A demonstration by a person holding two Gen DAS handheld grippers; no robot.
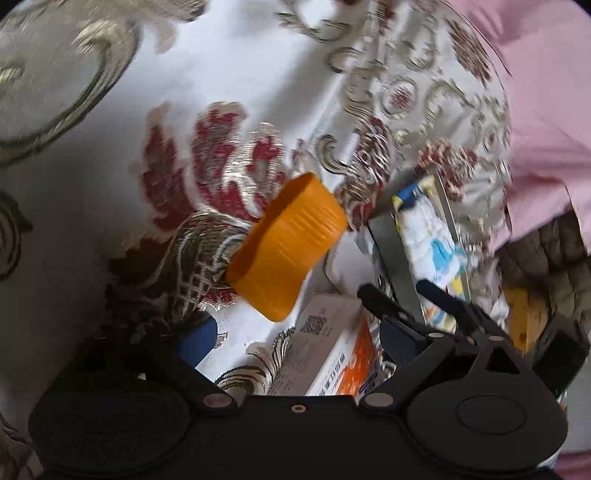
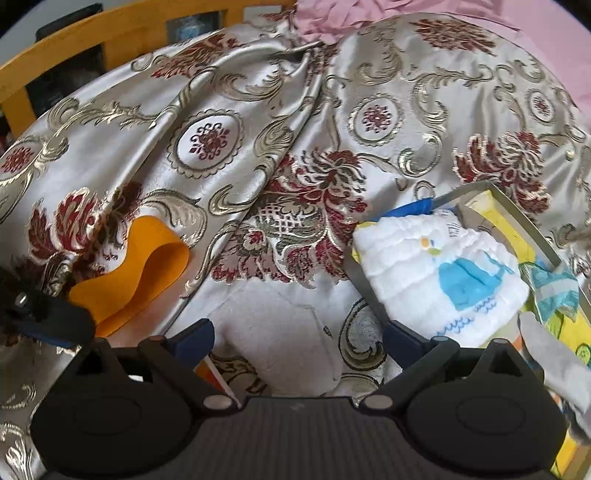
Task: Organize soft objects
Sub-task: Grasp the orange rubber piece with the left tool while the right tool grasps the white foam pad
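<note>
An orange soft band (image 1: pixel 284 247) lies curled on the patterned bedspread (image 1: pixel 221 92), just beyond my left gripper (image 1: pixel 297 339), which is open and holds nothing. In the right wrist view the same orange band (image 2: pixel 140 273) sits at the left, beside the left gripper (image 2: pixel 44 321). My right gripper (image 2: pixel 299 339) is open above a white fluffy cloth (image 2: pixel 280 332) on the bedspread. A white padded cloth with a blue print (image 2: pixel 443 273) rests in a grey open box (image 2: pixel 532 229) to the right; that white cloth (image 1: pixel 432 236) also shows in the left wrist view.
A white and orange carton (image 1: pixel 332 354) lies between the left fingers. A wooden bed rail (image 2: pixel 74 37) runs along the back left. A pink sheet (image 2: pixel 480 14) lies at the back right. Yellow and blue printed items (image 2: pixel 554 291) fill the box's right side.
</note>
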